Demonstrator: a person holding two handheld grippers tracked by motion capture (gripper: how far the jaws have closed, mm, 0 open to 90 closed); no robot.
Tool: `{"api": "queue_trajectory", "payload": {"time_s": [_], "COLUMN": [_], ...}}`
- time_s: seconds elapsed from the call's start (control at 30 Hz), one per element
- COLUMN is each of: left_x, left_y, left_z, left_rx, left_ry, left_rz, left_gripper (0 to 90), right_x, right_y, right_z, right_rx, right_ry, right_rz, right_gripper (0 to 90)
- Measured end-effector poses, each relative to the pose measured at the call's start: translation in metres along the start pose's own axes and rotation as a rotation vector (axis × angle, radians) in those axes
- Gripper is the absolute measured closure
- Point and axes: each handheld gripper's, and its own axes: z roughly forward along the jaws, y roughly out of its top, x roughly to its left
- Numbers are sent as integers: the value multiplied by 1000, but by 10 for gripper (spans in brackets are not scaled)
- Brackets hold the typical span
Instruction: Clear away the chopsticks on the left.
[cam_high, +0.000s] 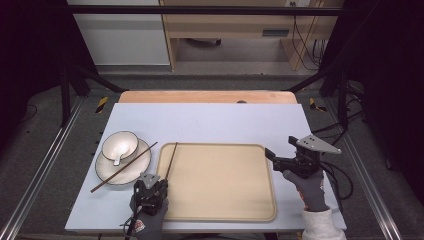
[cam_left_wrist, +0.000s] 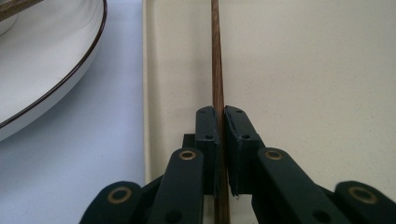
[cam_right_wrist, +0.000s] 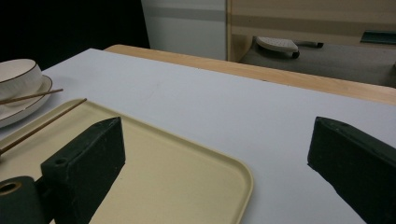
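A brown chopstick (cam_high: 171, 160) lies along the left rim of the beige tray (cam_high: 217, 182), and my left gripper (cam_high: 163, 183) is shut on its near end. In the left gripper view the pads clamp the chopstick (cam_left_wrist: 215, 56) just behind the gripper tips (cam_left_wrist: 220, 116), over the tray (cam_left_wrist: 303, 70). A second chopstick (cam_high: 125, 166) rests across the white plate (cam_high: 107, 175), which bears a white bowl (cam_high: 120, 145) with a spoon (cam_high: 117, 159). My right gripper (cam_high: 280, 146) is open by the tray's right edge, with nothing between its fingers (cam_right_wrist: 215, 135).
The grey-blue mat (cam_high: 210, 122) covers the wooden table (cam_high: 205, 96). Plate (cam_right_wrist: 23, 109), bowl (cam_right_wrist: 16, 74) and both chopsticks (cam_right_wrist: 46, 122) appear far off in the right gripper view. The dark frame's struts (cam_high: 65, 95) flank the table.
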Motion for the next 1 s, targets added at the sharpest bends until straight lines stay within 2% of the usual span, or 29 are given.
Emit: {"api": "queue_trajectory", "payload": {"time_s": [0.4,0.5,0.63,0.83,0.9,0.97,1.0], "left_x": [-1,0,2,8,11,14,17], "left_y": [2,4,11,29,34,40,43], "left_z": [-1,-2,-9,-23,-27,-31,-32], "left_rx": [19,15,-14,-78,-95,-107,-112], "left_ry": [-3,-11,-20,-56,-87,-100,-120], "left_rz": [10,16,29,54,63,93,104], "left_gripper": [839,815,781,712,690,661,623], "right_x": [0,-1,-1,-2,-2,-2,-3], "right_y": [0,0,1,1,1,2,2], "right_z": [-1,-1,-2,-3,-4,-5,-5], "right_rx": [-2,-5,-9,-14,-15,-15,-22], "right_ry": [1,0,-1,-1,-2,0,1], "right_rz": [3,1,1,9,9,10,13], "right_gripper": [42,42,41,42,41,42,42]}}
